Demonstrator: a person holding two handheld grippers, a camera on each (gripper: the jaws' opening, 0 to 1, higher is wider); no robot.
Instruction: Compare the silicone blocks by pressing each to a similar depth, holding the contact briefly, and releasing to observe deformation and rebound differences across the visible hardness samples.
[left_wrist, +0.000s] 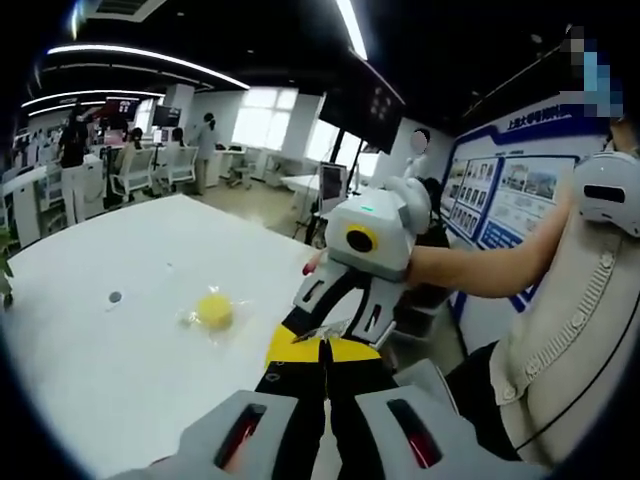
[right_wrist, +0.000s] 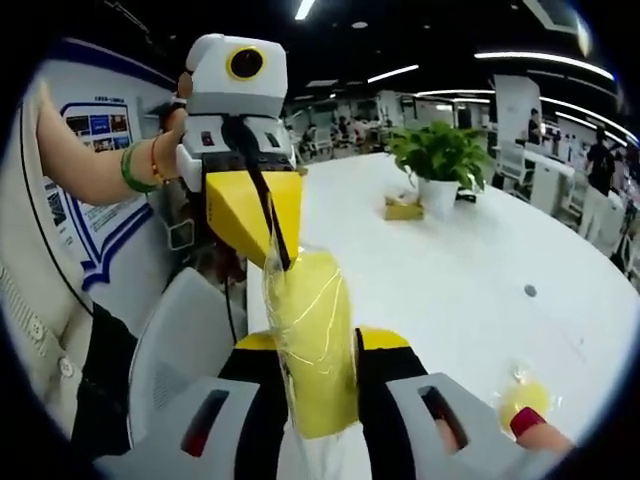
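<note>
Above table (right_wrist: 450, 270), both hand-held grippers pinching same wrapped yellow block (right_wrist: 312, 340): right hand-held gripper (right_wrist: 312, 385) clamping it, left hand-held gripper (right_wrist: 268, 225) gripping wrapper; second block (left_wrist: 213, 310) lying on table.

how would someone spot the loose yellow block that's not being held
Start at the big white table. The loose yellow block lies alone on its open surface, in clear wrap. Unlike the wrapped yellow block pinched between the hand-held grippers, nothing touches it.

Left gripper (left_wrist: 322, 352) and right gripper (right_wrist: 318, 385), jaws closed together.
</note>
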